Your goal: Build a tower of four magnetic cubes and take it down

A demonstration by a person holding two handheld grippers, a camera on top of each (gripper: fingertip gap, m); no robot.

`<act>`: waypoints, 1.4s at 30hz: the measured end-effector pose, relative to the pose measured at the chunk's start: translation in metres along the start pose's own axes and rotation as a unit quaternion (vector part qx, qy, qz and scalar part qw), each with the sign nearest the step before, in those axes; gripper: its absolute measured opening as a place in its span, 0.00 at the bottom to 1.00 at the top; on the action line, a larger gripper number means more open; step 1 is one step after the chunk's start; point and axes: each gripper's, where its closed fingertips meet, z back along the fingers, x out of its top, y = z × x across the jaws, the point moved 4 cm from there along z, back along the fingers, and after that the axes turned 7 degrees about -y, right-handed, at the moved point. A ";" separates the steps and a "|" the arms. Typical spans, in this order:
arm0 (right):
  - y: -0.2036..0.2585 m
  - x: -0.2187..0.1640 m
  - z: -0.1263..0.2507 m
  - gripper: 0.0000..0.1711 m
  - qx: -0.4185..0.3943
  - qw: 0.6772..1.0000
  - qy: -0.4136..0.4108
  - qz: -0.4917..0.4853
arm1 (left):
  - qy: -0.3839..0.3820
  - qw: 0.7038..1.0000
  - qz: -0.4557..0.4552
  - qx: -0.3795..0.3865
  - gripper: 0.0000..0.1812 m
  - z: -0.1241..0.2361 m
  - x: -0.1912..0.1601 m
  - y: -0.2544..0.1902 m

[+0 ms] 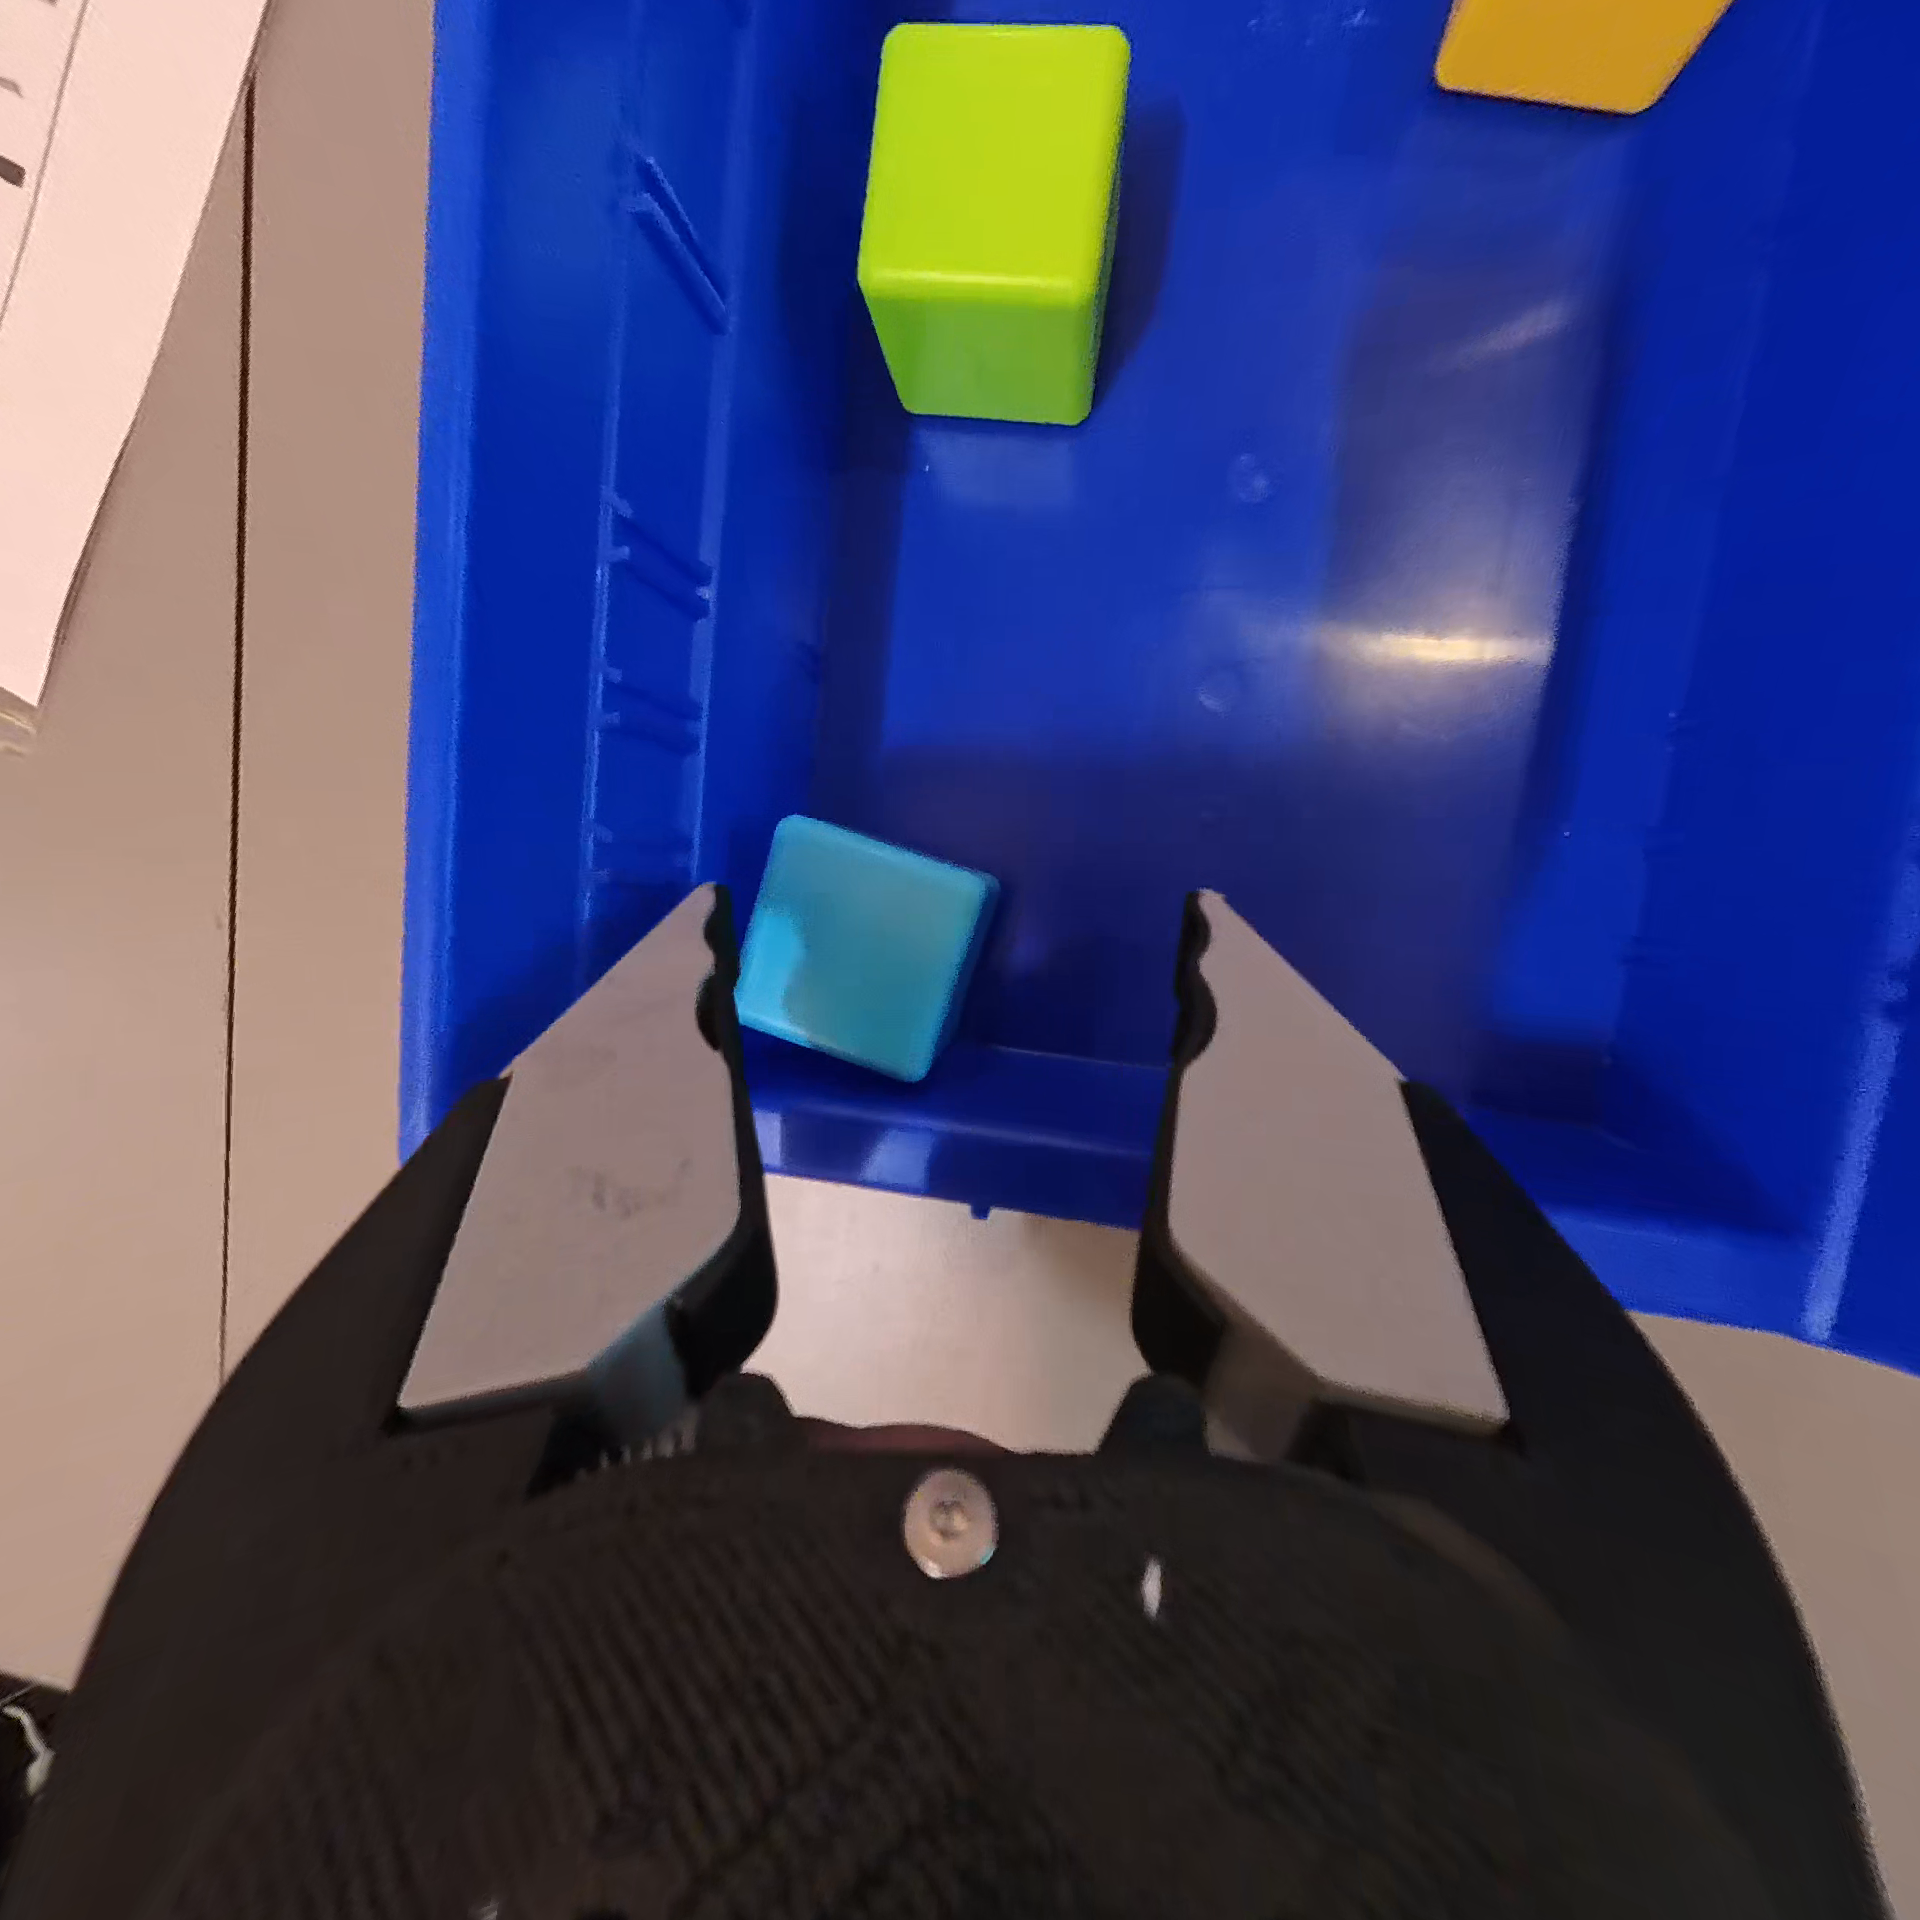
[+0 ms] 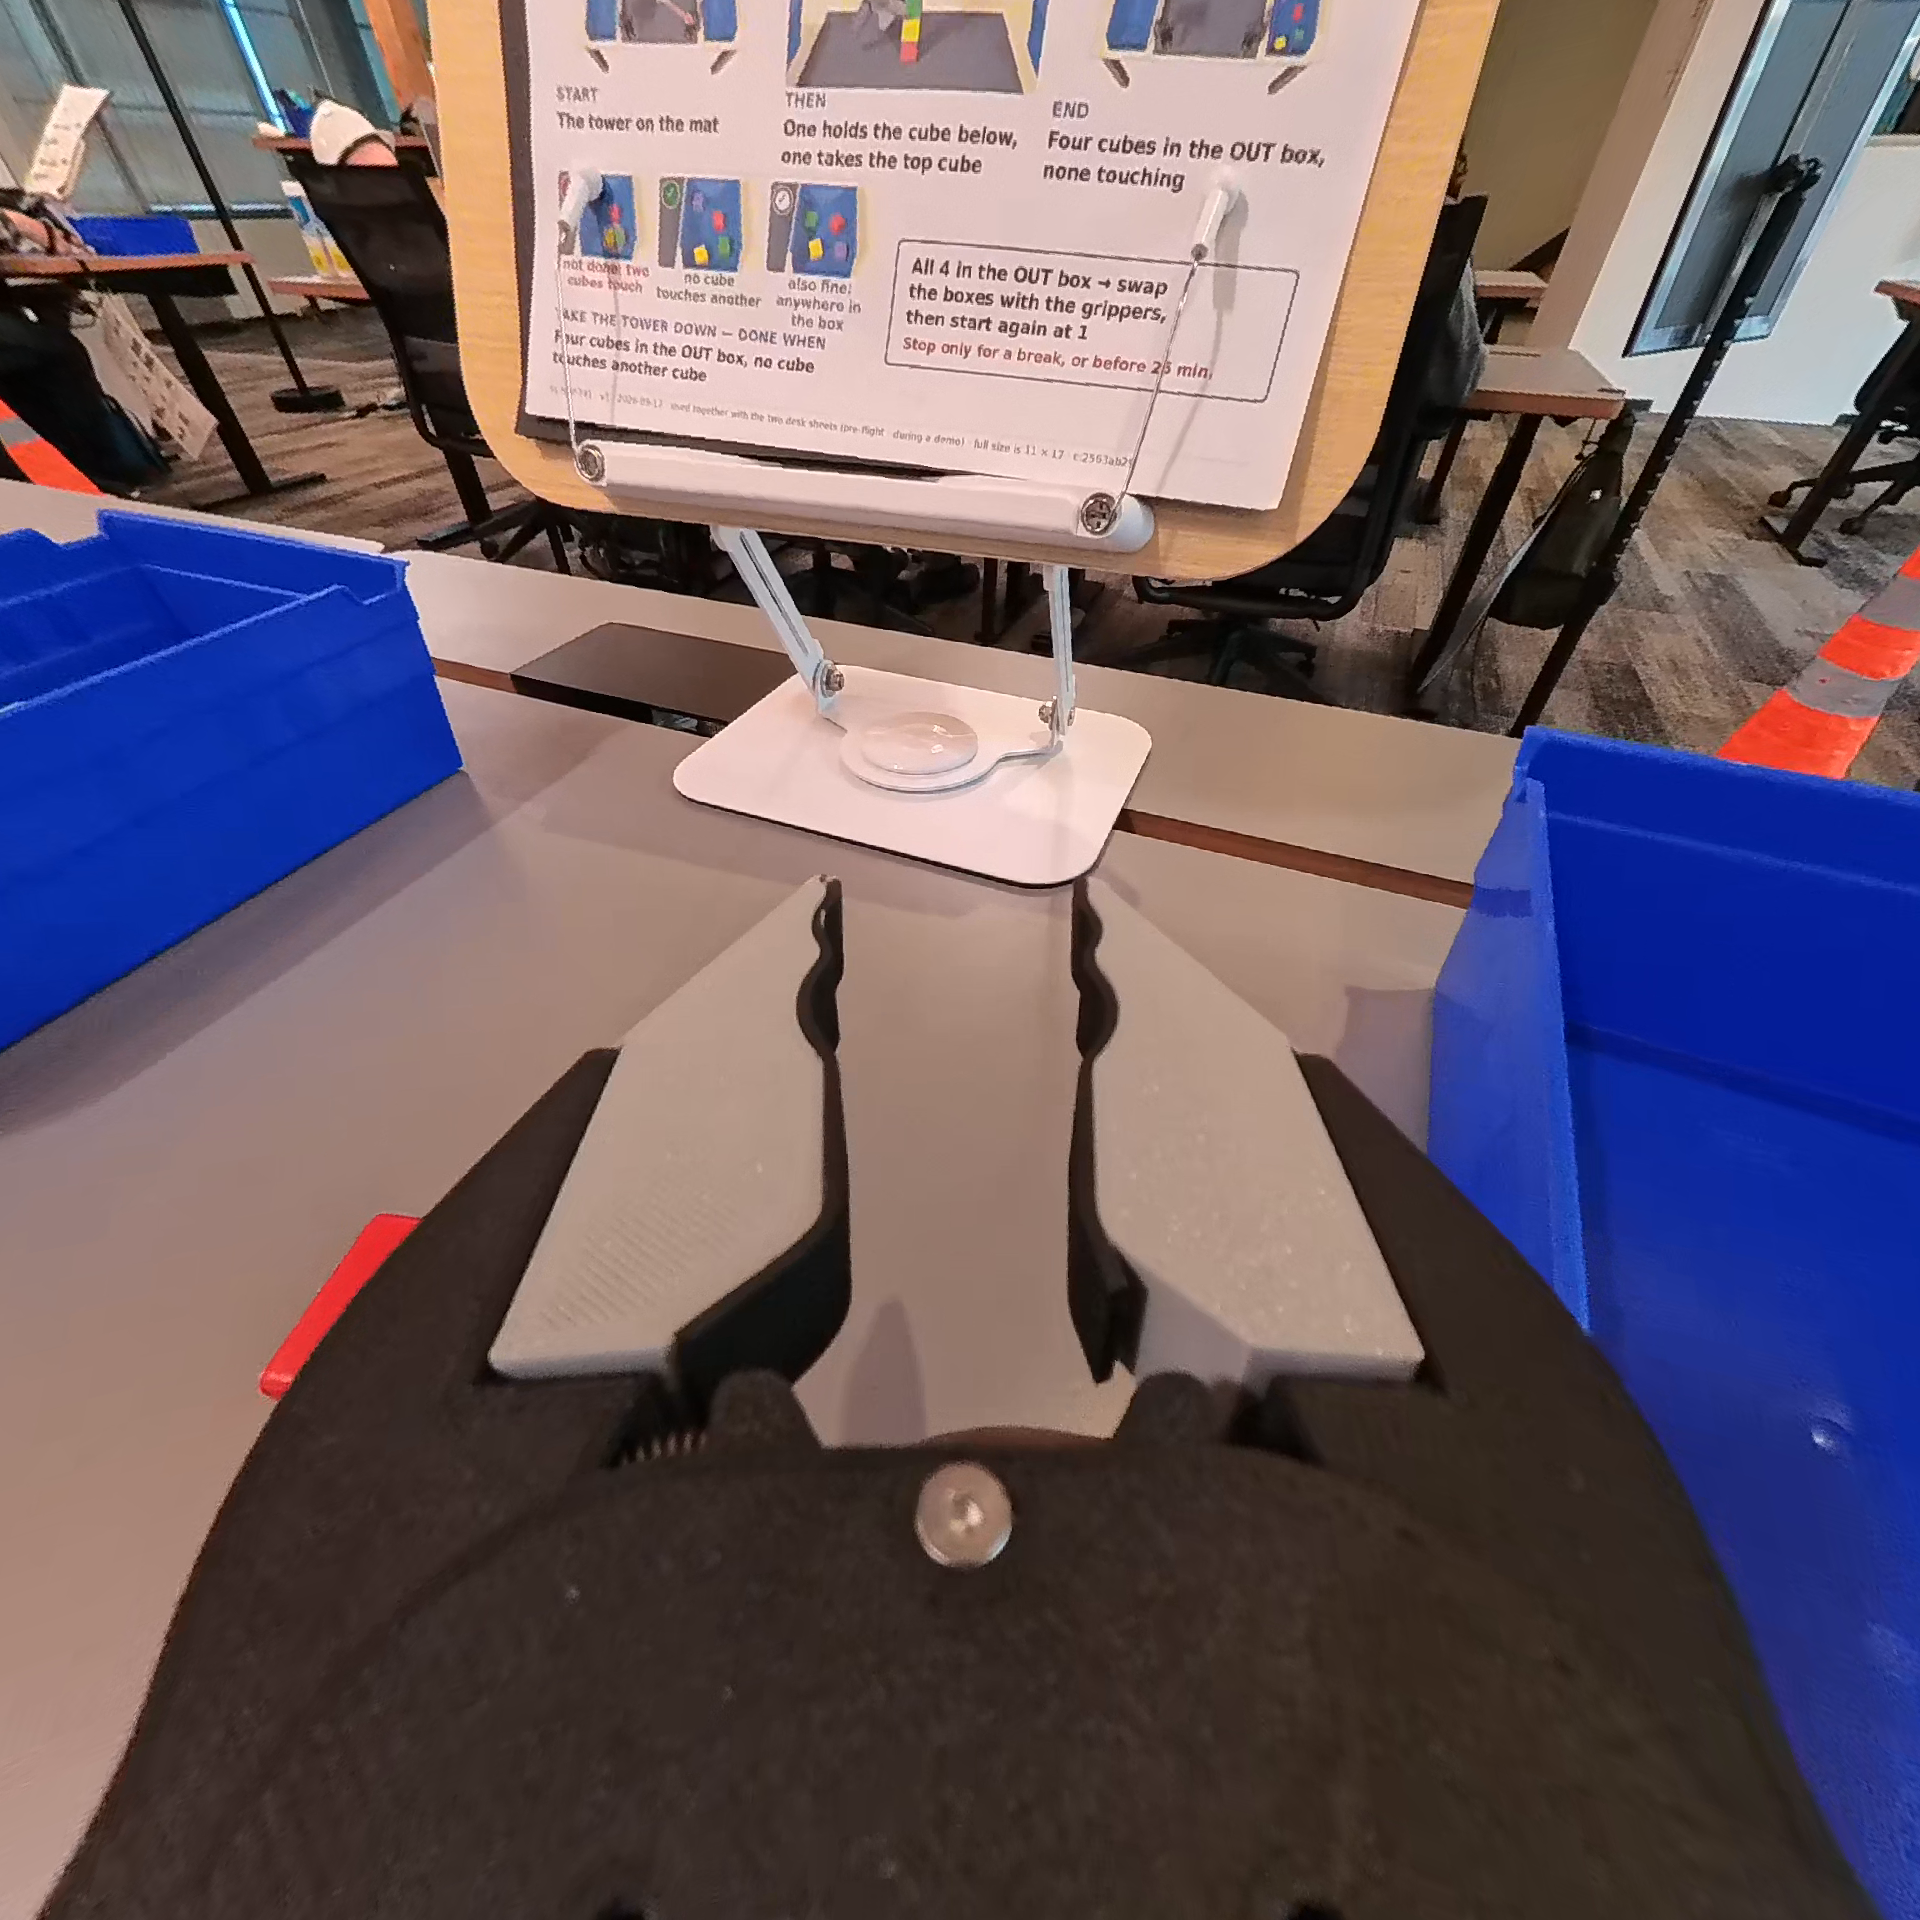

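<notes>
In the left wrist view a blue bin (image 1: 1351, 675) holds a light blue cube (image 1: 862, 951) in its near left corner, a lime green cube (image 1: 992, 218) farther in, and an orange cube (image 1: 1558, 52) cut off at the top edge. My left gripper (image 1: 956, 904) is open above the bin's near end, and its left fingertip (image 1: 707, 935) is right beside the light blue cube. In the right wrist view my right gripper (image 2: 951, 904) is open and empty, held above the grey table (image 2: 312, 1039) between two blue bins.
In the right wrist view one blue bin (image 2: 187, 707) stands at the left and another (image 2: 1714, 1143) at the right. A white stand (image 2: 914, 769) with an instruction sheet board (image 2: 935, 239) sits ahead. Desks and chairs lie beyond. A white sheet (image 1: 83, 260) lies left of the bin.
</notes>
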 end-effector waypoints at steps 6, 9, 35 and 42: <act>0.000 0.002 0.001 0.24 0.002 1.000 -0.005 -0.005 | 0.010 1.000 0.003 0.005 0.48 -0.010 -0.001 -0.004; 0.001 0.002 0.001 0.24 0.004 1.000 -0.004 -0.004 | 0.012 1.000 0.008 0.006 0.49 -0.011 0.001 -0.005; 0.005 -0.001 -0.002 0.24 0.012 1.000 0.001 0.001 | 0.126 0.973 -0.195 0.006 0.33 -0.006 -0.013 0.008; 0.006 -0.001 -0.002 0.24 0.014 1.000 -0.001 0.000 | 0.109 0.970 -0.215 0.020 0.27 -0.008 -0.010 0.012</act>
